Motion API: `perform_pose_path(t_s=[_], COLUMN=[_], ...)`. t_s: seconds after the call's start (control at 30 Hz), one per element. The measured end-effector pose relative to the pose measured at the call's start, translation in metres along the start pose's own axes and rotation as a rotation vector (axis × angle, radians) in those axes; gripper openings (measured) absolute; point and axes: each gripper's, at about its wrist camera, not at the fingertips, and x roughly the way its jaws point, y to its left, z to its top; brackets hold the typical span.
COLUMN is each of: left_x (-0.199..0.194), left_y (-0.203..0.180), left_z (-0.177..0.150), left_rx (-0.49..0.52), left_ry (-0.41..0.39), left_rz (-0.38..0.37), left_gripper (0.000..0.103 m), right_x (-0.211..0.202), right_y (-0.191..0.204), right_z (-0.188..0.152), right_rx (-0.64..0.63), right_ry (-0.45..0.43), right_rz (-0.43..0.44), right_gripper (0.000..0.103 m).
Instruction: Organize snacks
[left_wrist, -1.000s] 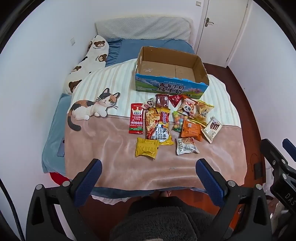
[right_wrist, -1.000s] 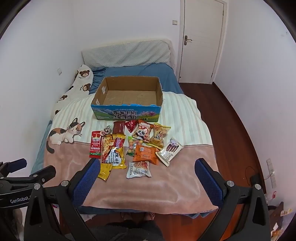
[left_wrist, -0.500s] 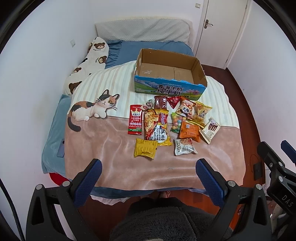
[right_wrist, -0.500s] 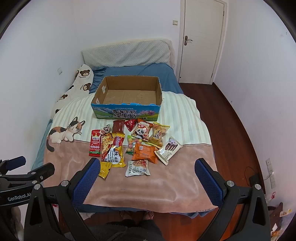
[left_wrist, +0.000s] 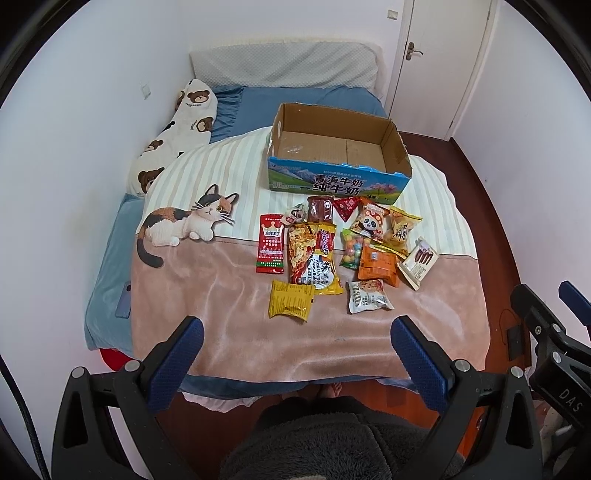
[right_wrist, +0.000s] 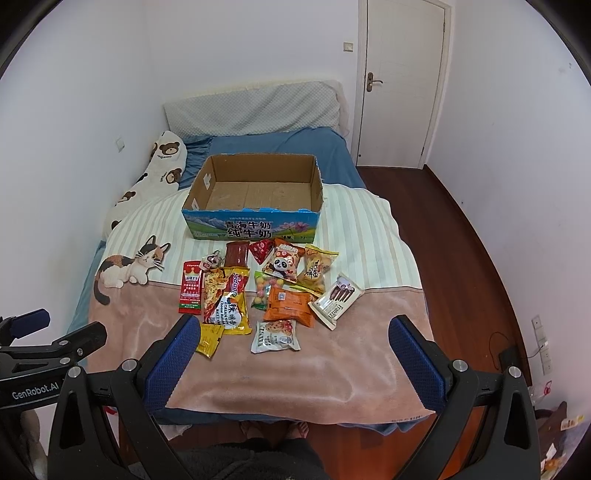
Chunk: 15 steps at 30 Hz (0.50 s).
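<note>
Both grippers, left gripper (left_wrist: 293, 350) and right gripper (right_wrist: 293, 349), have moved a bit closer – wide open, holding nothing. The snacks (left_wrist: 343, 251) (none packed yet) lie near the far, empty box (left_wrist: 338, 162).

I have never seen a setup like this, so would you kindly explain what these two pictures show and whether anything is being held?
There is no robot here: a person holds one pair of tongs in each hand, with a fisheye camera on each looking forward. One picture comes from the left tongs, the other from the right tongs. Both stand open and hold nothing. Ahead, on a bed's blanket, lies a cluster of snack packets in front of an empty cardboard box. Each view shows the other tool at its edge.
</note>
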Motion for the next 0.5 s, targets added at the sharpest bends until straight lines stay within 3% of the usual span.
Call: perform_pose_path(t_s=[0.5], left_x=[-0.0029], left_y=[-0.0003], left_z=[0.0035], left_rx=[0.005], left_ry=[-0.011], left_rz=[0.004], left_gripper=[0.103], right_x=[0.0016], right_y=[0.0018], right_z=[0.0025], right_rx=[0.000], right_ry=[0.003], right_rz=[0.003], right_gripper=[0.103])
